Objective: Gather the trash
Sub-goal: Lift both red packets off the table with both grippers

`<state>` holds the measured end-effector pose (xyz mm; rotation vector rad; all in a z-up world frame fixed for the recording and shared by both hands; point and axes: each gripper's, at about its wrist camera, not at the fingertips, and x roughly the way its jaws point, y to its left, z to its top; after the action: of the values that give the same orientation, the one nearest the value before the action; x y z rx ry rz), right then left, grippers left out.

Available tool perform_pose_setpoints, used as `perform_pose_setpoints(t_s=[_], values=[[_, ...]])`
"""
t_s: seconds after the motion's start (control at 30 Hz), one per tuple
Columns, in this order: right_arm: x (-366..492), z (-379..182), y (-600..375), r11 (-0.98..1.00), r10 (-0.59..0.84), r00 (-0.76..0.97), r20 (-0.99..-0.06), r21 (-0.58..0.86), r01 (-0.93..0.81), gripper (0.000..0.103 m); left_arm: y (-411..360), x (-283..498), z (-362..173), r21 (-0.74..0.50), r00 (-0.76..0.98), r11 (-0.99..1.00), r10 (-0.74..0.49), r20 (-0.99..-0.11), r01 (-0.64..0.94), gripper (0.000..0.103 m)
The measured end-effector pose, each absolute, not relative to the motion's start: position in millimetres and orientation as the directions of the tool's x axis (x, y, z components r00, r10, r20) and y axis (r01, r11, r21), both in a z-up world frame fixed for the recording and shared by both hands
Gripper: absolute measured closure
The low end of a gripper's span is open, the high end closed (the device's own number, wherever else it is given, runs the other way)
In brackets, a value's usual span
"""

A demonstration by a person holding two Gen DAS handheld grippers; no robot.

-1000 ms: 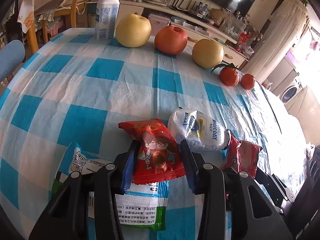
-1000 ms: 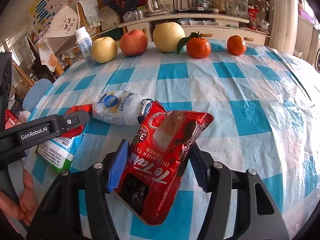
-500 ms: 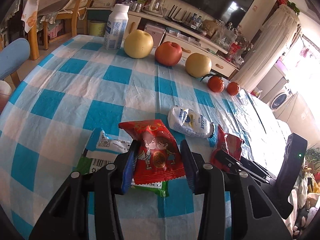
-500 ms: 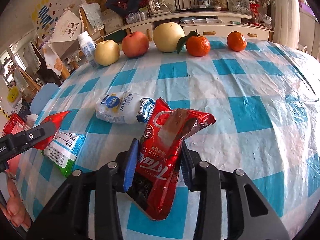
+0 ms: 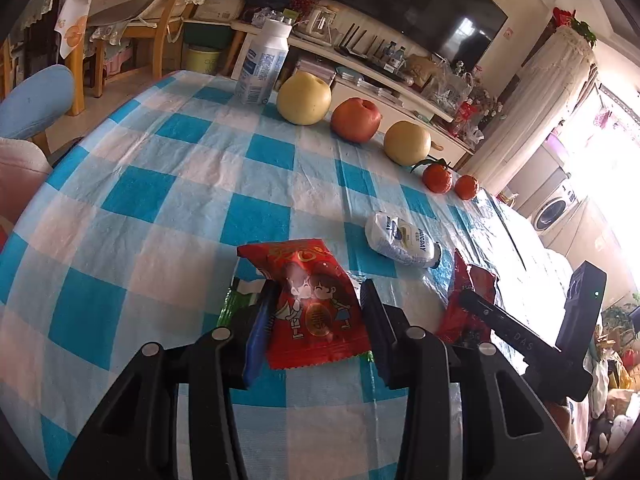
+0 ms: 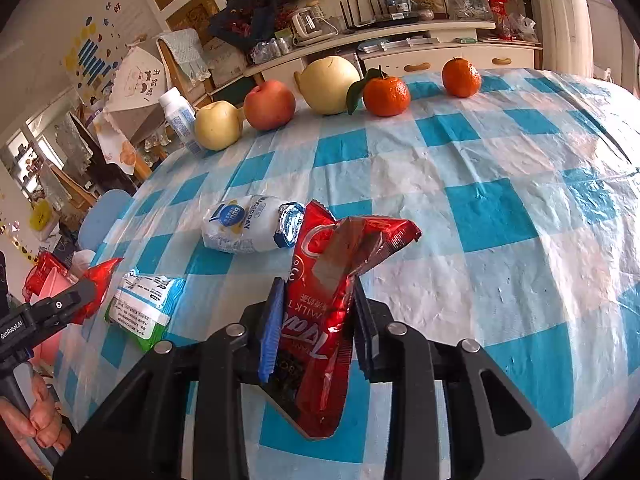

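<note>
Dark television (image 5: 408, 4) over cream sideboard (image 6: 440, 56), wooden chair (image 5: 120, 52), bright window (image 5: 612, 140)

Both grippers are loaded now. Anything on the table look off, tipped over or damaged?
Only the trash itself: a crushed white bottle lies on its side mid-table with its foil lid peeled, and a green-and-white wrapper lies flat near the edge. The fruit row and upright bottle look orderly. No spill visible.

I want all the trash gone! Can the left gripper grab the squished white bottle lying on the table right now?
Probably not yet. The left gripper is already shut on the red candy wrapper, so its jaws are full. The squished white bottle lies in the open ahead with nothing covering it.
</note>
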<state>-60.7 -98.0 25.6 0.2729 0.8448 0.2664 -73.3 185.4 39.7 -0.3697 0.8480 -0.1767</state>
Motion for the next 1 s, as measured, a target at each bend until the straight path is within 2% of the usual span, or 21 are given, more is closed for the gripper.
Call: perform_pose_setpoints(t_s=[0.33,0.7,1.0], values=[[-69.0,34.5,-108.7,0.892,0.388,0.669,-0.634,0.440,-0.100,0.072,207.9,-75.8,44.1,-0.402,0.673,0.916,-0.298,-0.677,0.001,0.059],[-76.9,58.4,-83.3,0.896,0.397,0.680,-0.617,0.419,-0.143,0.072,228.8,-82.8,57.1,-0.442,0.697,0.897,-0.315,-0.644,-0.003,0.059],[-83.4,76.1,-32.6,0.878,0.465,0.650,-0.601,0.409,-0.250,0.074,256.2,-89.6,70.6,-0.444,0.728,0.895,-0.273,-0.628,-0.048,0.059]])
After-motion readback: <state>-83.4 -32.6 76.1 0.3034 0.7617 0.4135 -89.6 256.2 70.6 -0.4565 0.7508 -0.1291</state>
